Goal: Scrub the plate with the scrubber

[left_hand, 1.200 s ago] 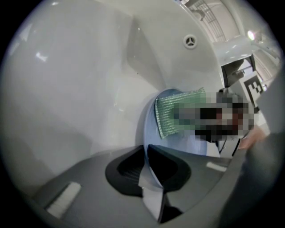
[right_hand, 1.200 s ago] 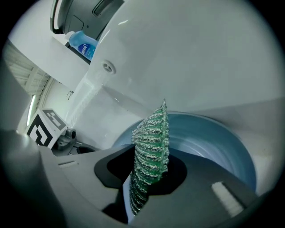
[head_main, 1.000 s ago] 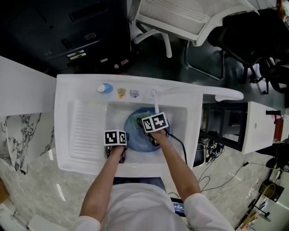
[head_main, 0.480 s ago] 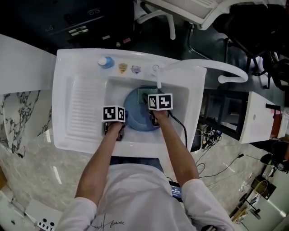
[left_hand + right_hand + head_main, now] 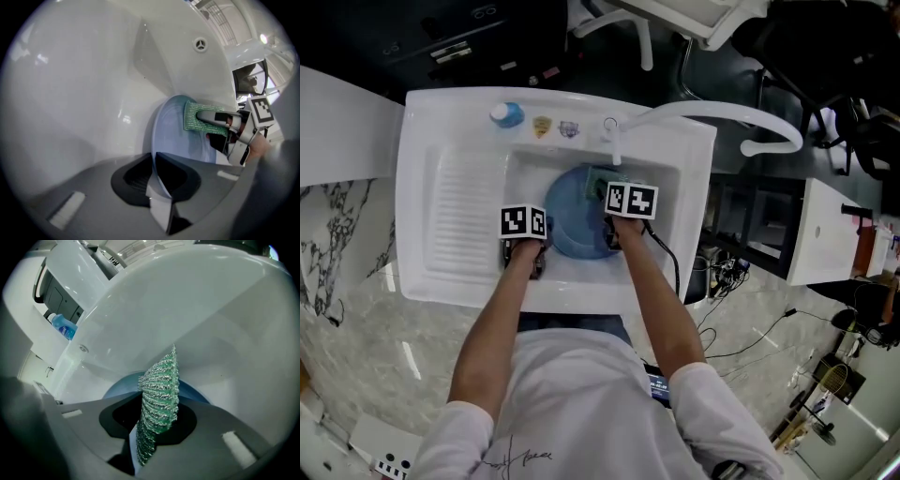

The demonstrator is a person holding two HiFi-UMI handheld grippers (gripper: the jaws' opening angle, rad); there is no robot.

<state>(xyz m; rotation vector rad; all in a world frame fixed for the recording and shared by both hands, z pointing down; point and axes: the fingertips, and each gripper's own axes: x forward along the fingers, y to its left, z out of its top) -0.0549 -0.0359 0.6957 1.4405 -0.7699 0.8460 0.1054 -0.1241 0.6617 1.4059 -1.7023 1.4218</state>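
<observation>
A blue plate [image 5: 577,225] stands tilted in the basin of the white sink [image 5: 469,281]. My left gripper [image 5: 539,246] is shut on the plate's near left rim, and in the left gripper view the rim [image 5: 157,140] runs between the dark pads. My right gripper [image 5: 157,427] is shut on a green mesh scrubber [image 5: 160,392], which rests against the plate's face [image 5: 117,387]. The left gripper view shows the scrubber [image 5: 194,117] flat on the upper part of the plate, with the right gripper [image 5: 229,124] behind it.
A ribbed draining board [image 5: 455,220] lies left of the basin. A blue soap bottle [image 5: 505,114] and two small items stand on the back ledge. The white faucet spout [image 5: 722,114] is swung out to the right. The overflow hole [image 5: 200,44] is in the basin's wall.
The head view has shifted. My right gripper has slid the scrubber a little to the right across the plate. The left gripper keeps its hold on the rim.
</observation>
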